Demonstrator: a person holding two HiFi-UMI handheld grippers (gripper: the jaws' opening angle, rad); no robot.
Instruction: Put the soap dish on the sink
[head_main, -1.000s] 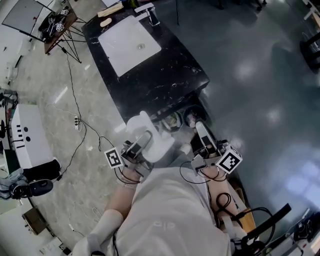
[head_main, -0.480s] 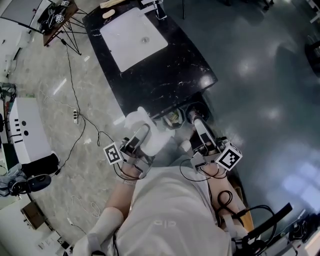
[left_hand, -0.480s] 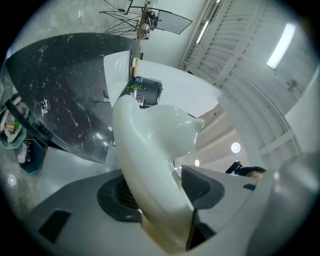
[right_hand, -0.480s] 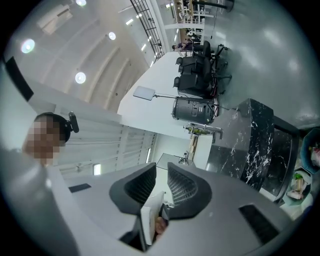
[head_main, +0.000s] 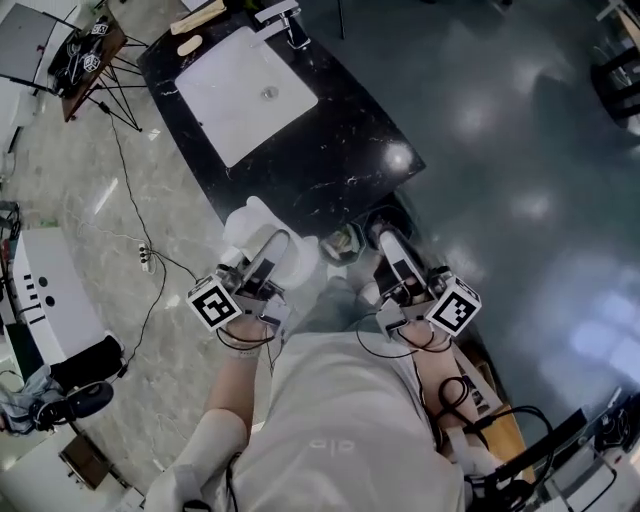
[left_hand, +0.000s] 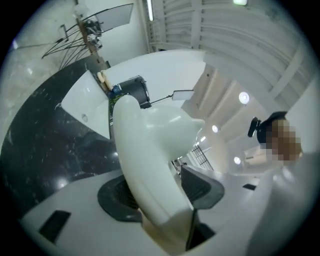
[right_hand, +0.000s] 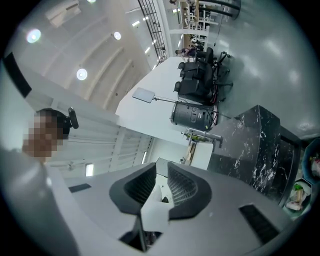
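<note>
Since a second ago, rolled the left gripper (head_main: 268, 250) so that its marker cube faces up, and carried the soap dish (head_main: 258, 232) leftward in the head view, with the black counter (head_main: 340, 150) now lying higher in the picture. Holding the dish in widely spread jaws, pads pressing on one end only, the rest of the glossy white shell jutting out well past them. Keeping the right gripper (head_main: 388, 240) with its jaws drawn nearly together on nothing.

Likely trouble: a pivot or slip of the smooth dish in so one-sided a grip, worse with any further roll. Also a knock against the counter's near edge, since the dish sits just short of it and well apart from the white sink (head_main: 245, 90). Could also end up set on the basin's slope rather than the flat rim, and slide.

Around: faucet (head_main: 280, 18) and a wooden piece (head_main: 198, 15) crowding the sink's far end. Underfoot, a bin (head_main: 345, 243) at the counter's foot between the two grippers - the nearest obstacle. Further left, a cable (head_main: 150, 260) and a tripod (head_main: 105, 95)
</note>
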